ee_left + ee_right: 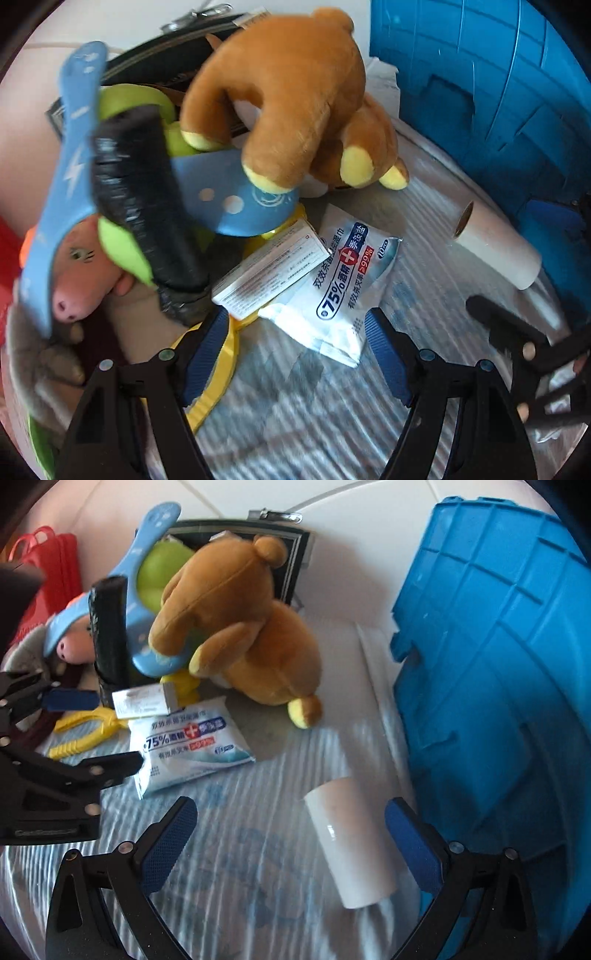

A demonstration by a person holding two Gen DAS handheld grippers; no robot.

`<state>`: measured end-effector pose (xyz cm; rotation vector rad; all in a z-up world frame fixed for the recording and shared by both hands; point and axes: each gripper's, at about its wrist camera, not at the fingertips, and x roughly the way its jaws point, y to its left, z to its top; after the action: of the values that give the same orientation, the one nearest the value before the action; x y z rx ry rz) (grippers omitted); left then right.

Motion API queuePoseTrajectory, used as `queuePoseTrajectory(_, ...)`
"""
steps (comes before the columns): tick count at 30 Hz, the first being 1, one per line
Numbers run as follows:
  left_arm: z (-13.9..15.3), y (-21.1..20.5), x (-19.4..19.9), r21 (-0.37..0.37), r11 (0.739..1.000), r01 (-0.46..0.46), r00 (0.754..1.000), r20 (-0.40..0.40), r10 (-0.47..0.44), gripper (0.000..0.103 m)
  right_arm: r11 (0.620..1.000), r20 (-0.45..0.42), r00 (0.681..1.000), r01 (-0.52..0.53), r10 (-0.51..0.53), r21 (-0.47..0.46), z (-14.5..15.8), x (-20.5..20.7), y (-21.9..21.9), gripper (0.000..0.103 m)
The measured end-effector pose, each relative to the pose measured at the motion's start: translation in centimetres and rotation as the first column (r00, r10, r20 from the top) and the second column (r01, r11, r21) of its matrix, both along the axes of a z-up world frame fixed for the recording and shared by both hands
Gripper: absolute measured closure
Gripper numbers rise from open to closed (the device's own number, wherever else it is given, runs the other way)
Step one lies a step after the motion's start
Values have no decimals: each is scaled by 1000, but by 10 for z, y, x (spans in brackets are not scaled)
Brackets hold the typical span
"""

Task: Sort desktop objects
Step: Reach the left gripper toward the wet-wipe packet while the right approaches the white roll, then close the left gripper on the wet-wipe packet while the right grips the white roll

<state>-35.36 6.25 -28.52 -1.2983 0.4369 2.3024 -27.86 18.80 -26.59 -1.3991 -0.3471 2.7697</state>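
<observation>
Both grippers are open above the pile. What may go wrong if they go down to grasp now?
1. The white roll lies on its side between the right gripper fingers; it may roll away when touched.
2. The wipes pack sits partly under the small box, so the left gripper may drag both.
3. The brown bear leans on the heap and may topple.
</observation>
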Motion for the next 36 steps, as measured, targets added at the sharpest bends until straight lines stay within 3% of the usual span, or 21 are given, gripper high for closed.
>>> queuePoseTrajectory(2,-9,7,-5,-8,1000,27,1000,8,-27,27,999,8,1000,16,-16,-36,-7,-1,3,0)
queuePoseTrajectory(5,-15,22,-9,-23,999,45,999,-8,-45,23,996,-8,996,90,-90,-13,-19,0,15,0)
queuePoseTrajectory(7,-21,34,-11,-49,998,34,999,-26,-35,9,994,-16,996,87,-86,62,-29,-1,13,0)
queuePoseTrajectory(9,-32,44,-16,-105,994,-8,999,-36,4,4,986,-43,996,81,-76,143,-41,-2,7,0)
queuePoseTrajectory(11,-30,44,-18,-78,995,-54,997,-59,50,9,964,-50,994,105,-96,243,-54,-5,5,0)
queuePoseTrajectory(12,-28,43,-17,-78,995,-67,996,-69,61,17,959,-51,993,114,-104,258,-59,-6,7,0)
queuePoseTrajectory(14,-24,37,-10,-68,996,-64,996,-74,59,30,972,-51,990,136,-128,192,-58,-6,15,0)
queuePoseTrajectory(17,-21,22,2,-67,993,-96,994,-64,92,49,974,-45,989,147,-141,173,-57,-6,19,0)
queuePoseTrajectory(18,-20,16,6,-69,991,-114,993,-53,110,50,974,-43,988,152,-146,170,-56,-5,19,1)
queuePoseTrajectory(23,-17,-24,33,-32,973,-228,973,18,229,51,962,-34,976,220,-217,162,-44,-3,28,26)
queuePoseTrajectory(26,-15,-45,52,-27,957,-289,956,52,290,51,979,-7,982,191,-191,72,-29,4,28,28)
queuePoseTrajectory(29,-13,-66,64,-28,937,-348,934,73,349,51,994,36,996,84,-82,-70,-16,20,14,30)
queuePoseTrajectory(30,-12,-71,67,-26,932,-361,929,76,362,51,994,33,998,61,-59,-86,-13,26,9,28)
queuePoseTrajectory(33,-10,-81,73,-29,922,-387,918,82,388,51,999,-26,998,50,-50,14,-12,34,-12,2)
queuePoseTrajectory(36,-8,-78,76,-32,918,-396,913,94,397,51,998,3,999,53,-53,17,-15,22,-6,1)
